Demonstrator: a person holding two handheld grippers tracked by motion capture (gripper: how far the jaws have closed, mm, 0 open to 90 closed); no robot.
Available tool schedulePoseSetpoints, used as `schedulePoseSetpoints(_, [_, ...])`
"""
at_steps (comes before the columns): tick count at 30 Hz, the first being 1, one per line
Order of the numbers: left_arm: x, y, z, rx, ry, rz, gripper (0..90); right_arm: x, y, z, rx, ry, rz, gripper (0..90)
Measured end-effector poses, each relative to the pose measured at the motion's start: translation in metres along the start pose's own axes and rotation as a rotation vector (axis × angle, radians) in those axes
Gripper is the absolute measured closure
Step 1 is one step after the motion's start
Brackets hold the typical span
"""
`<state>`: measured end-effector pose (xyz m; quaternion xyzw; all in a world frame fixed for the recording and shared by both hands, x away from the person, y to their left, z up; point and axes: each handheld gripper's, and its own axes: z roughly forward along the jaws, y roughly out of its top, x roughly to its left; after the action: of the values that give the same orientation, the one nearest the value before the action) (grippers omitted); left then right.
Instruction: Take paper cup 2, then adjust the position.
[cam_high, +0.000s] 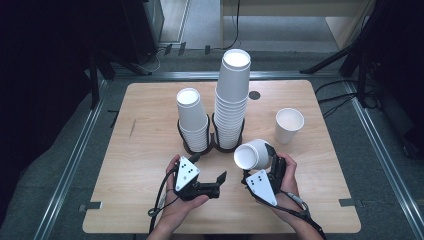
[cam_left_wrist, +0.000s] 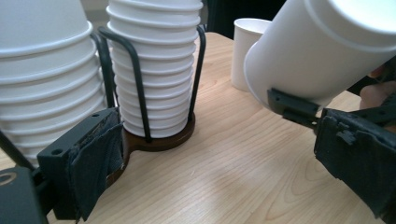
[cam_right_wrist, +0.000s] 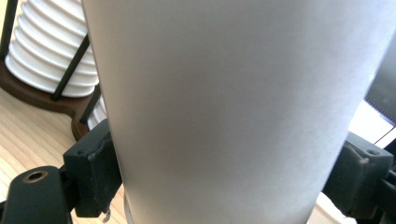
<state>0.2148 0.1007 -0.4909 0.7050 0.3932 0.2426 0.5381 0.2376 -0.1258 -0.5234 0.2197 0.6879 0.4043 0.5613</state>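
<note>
Right gripper (cam_high: 260, 159) clamps a white paper cup (cam_high: 251, 154) across its wall, jaws pressed on both sides; cup lies tilted on its side, open mouth facing the person, lifted off the wooden table (cam_high: 150, 165), just right of the cup holder (cam_high: 214, 145). Left gripper (cam_high: 218, 178) sits below the holder, jaws spread wide with nothing between them. Holder carries two stacks: short stack (cam_high: 192, 120) left, tall stack (cam_high: 232, 100) right. One loose paper cup (cam_high: 288, 125) stands upright, right of the holder, apart from it.
</note>
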Motion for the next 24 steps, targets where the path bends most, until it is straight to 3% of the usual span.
schedulePoseSetpoints(11, [-0.0037,0.0009,-0.0002,0.012,-0.038,0.014,1.6,0.0029,0.0025,0.0007,-0.009,-0.003,-0.039,11.9])
schedulePoseSetpoints(17, [-0.0066,0.0011,0.0004,0.012,-0.049,0.019,1.6,0.003,0.0048,0.0025,0.004,-0.046,0.017,11.3])
schedulePoseSetpoints(24, [-0.0047,0.0005,0.0006,0.013,-0.056,0.012,1.6,0.0036,0.005,-0.0006,-0.043,-0.018,-0.033,13.7])
